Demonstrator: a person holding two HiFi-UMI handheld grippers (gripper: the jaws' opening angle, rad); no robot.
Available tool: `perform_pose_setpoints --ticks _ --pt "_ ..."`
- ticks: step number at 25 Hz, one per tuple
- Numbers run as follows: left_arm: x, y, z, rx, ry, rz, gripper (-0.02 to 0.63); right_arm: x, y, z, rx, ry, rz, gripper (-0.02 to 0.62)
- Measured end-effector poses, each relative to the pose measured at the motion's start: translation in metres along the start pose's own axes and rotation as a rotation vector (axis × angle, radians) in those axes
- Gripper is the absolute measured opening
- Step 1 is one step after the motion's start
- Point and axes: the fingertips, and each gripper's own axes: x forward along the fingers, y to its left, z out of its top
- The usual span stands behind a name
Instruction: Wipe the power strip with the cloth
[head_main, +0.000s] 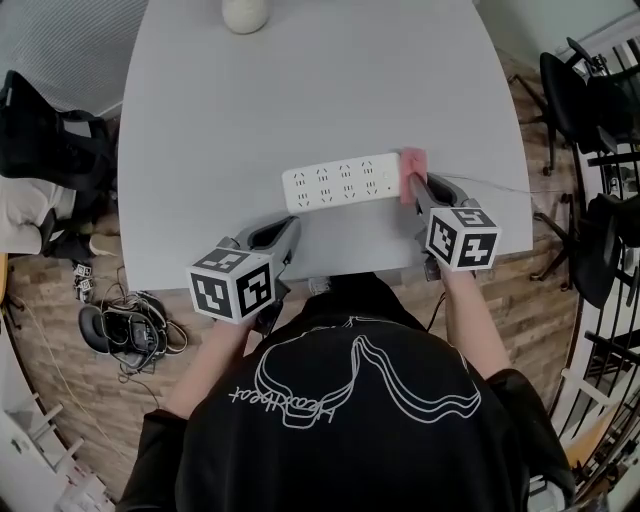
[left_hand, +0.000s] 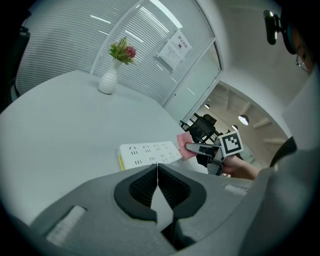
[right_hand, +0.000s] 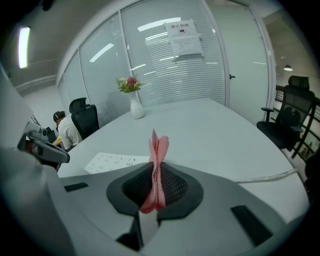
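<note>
A white power strip (head_main: 342, 182) lies flat on the grey table (head_main: 250, 120), near its front edge; it also shows as the power strip (left_hand: 148, 153) and the power strip (right_hand: 116, 161). My right gripper (head_main: 413, 186) is shut on a folded pink cloth (head_main: 412, 171), held at the strip's right end. The cloth (right_hand: 157, 162) stands upright between the jaws. The same cloth (left_hand: 184, 149) shows by the strip's far end. My left gripper (head_main: 291, 232) hovers just in front of the strip, jaws closed together on nothing.
A white vase (head_main: 246, 14) with flowers (left_hand: 123, 50) stands at the table's far side. A thin white cord (right_hand: 265, 175) runs off the strip to the right. Black office chairs (head_main: 585, 110) stand right of the table; cables and a bag (head_main: 125, 330) lie on the floor at left.
</note>
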Motion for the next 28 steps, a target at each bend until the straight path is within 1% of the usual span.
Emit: perform_pose_setpoints --ticks 3,5,7,9,11,15,17,19,22,24,26,28 --pt "-0.004 -0.012 0.003 0.008 -0.022 -0.017 0.014 -0.019 0.006 0.012 0.044 -0.077 0.061 0.038" --pt "-0.008 -0.02 0.007 0.024 -0.042 -0.035 0.015 -0.03 0.018 0.023 0.066 -0.14 0.127 0.038" --pt "-0.014 -0.026 0.011 0.042 -0.063 -0.039 0.015 -0.042 0.036 0.03 0.061 -0.184 0.204 0.038" --pt "-0.023 -0.035 0.017 0.041 -0.095 -0.039 0.015 -0.057 0.052 0.031 0.033 -0.198 0.262 0.038" --pt "-0.036 -0.047 0.024 0.044 -0.135 -0.043 0.015 -0.072 0.065 0.037 -0.016 -0.215 0.299 0.038" --pt "-0.056 -0.072 0.034 0.097 -0.186 -0.05 0.014 -0.106 0.096 0.054 -0.128 -0.286 0.395 0.038" --pt "-0.066 -0.087 0.037 0.113 -0.214 -0.066 0.014 -0.125 0.111 0.058 -0.146 -0.311 0.442 0.038" --pt "-0.079 -0.103 0.043 0.135 -0.249 -0.081 0.014 -0.14 0.123 0.063 -0.143 -0.325 0.481 0.038" --pt "-0.098 -0.127 0.052 0.184 -0.297 -0.082 0.015 -0.162 0.136 0.071 -0.144 -0.339 0.526 0.038" --pt "-0.109 -0.143 0.052 0.208 -0.322 -0.081 0.015 -0.179 0.141 0.073 -0.16 -0.348 0.543 0.038" --pt "-0.117 -0.156 0.049 0.228 -0.339 -0.08 0.015 -0.193 0.146 0.073 -0.199 -0.364 0.533 0.035" --pt "-0.122 -0.167 0.045 0.247 -0.348 -0.074 0.015 -0.205 0.15 0.07 -0.262 -0.382 0.495 0.034"
